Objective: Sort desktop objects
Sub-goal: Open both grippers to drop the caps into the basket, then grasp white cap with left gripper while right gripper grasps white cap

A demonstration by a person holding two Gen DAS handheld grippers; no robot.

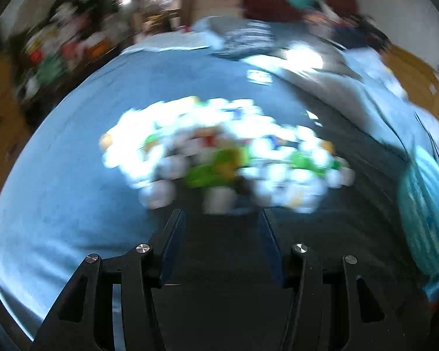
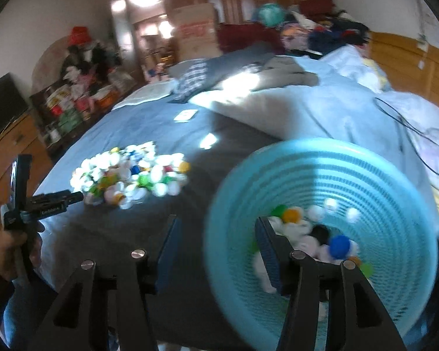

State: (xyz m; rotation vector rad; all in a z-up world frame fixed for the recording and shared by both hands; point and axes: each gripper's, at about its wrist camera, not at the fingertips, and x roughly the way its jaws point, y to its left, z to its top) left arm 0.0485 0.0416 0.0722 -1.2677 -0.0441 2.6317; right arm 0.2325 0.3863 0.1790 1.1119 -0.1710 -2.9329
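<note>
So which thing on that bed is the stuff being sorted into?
Look at the wide blue bedspread. Right of the heap of bottle caps sits a round turquoise basket with slotted walls. It is the only container there, and a few coloured caps already lie inside.

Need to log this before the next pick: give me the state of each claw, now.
Left claw: open, nothing between its fingers, pointed at the pile of bottle caps.
Right claw: open, empty, at the rim of the blue basket.

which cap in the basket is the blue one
The blue cap lies low in the teal basket, right of the black cap; the others are white, orange or green.
</note>
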